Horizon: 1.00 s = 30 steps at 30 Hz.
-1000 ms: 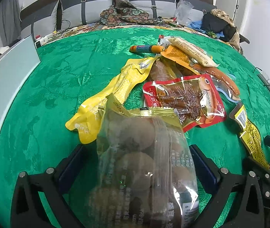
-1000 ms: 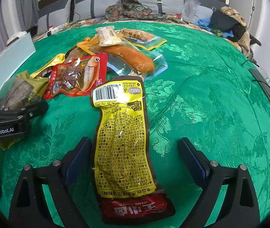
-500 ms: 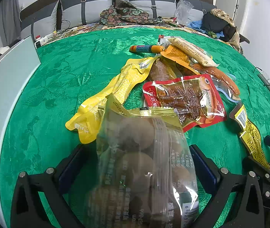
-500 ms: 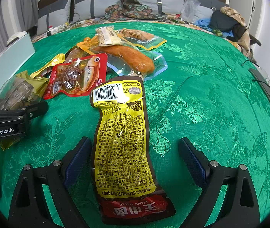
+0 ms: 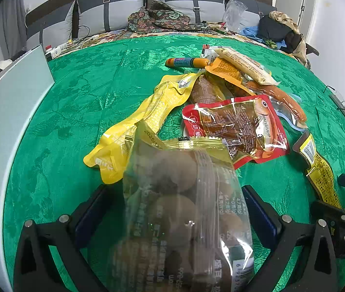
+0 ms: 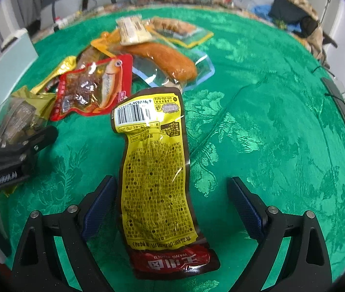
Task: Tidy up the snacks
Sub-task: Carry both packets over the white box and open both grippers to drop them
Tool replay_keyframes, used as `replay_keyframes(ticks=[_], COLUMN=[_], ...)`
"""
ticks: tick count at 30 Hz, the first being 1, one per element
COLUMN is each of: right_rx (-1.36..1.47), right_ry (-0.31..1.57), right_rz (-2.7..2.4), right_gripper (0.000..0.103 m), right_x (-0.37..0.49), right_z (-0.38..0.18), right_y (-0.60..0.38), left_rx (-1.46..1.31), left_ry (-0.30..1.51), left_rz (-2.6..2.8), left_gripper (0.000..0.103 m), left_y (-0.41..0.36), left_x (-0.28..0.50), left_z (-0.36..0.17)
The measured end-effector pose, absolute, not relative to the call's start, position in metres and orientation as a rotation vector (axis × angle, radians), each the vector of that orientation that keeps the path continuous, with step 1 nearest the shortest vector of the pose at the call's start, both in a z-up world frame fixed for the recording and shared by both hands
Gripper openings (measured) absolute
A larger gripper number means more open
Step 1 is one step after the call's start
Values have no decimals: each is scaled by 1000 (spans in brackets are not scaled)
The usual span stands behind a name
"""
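Bare green tabletop (image 6: 269, 121) lay open right of the yellow pouch (image 6: 153, 170); the snack pile (image 5: 233, 102) and a white panel (image 5: 4, 112) crowded the left.

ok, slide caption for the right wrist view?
Open right gripper straddles a yellow snack pouch on the green tablecloth.

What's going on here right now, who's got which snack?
Both grippers sit over the green tablecloth, each open around one packet. The left gripper straddles a clear bag of brown round snacks; the right gripper straddles a long yellow packet. Neither is clamped. The remaining snacks lie heaped beyond, around a red fish packet.
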State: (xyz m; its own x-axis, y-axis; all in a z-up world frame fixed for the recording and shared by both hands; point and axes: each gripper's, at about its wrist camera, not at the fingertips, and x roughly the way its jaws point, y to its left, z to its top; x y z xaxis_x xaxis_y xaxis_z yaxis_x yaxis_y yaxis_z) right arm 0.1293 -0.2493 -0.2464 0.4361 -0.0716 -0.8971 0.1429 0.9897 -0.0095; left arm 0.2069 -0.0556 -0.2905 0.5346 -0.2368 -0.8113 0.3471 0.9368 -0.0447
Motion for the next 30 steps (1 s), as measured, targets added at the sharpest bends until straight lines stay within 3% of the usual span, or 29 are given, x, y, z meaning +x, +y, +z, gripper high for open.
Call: replay_keyframes(ticks=[4,6,8,9,11,18,21,26,30], right_rx=[55,42,59,57,124,576,700,721,704], right_ry=[1140,1116,1132,1136,1152,1125,1100,1031,979], right_rz=[-114,-96,-92,-88,-65,51,102,308,580], right_gripper=[87,55,51,42,38,36,36,36,37], right_x=[132,130,129,128,123,90,85,120,162], right_z=[-245,-239,-238,-238,-236,-230,-219,-152,-85], right_y=[-250,-248,-250,-251,-259,-294,-292,-230,-121], left_rx=[127,127,196,209,166,12,-140,-272,-206], left_ry=[945,947,1009,1065,1072,1078,1038,870,808], left_rz=[-349,-346,-363,-398,-452,-534,-565,-504,-258], left_gripper=[103,103,103,101,67,63,63,64,64], left_y=[-56,-56,-62,-62,-52,-11,18,110,209], left_x=[207,207,205,206,198,178,167,157,154], left_z=[-291,-291,-290,-289,-280,-256,-215,-118,-82])
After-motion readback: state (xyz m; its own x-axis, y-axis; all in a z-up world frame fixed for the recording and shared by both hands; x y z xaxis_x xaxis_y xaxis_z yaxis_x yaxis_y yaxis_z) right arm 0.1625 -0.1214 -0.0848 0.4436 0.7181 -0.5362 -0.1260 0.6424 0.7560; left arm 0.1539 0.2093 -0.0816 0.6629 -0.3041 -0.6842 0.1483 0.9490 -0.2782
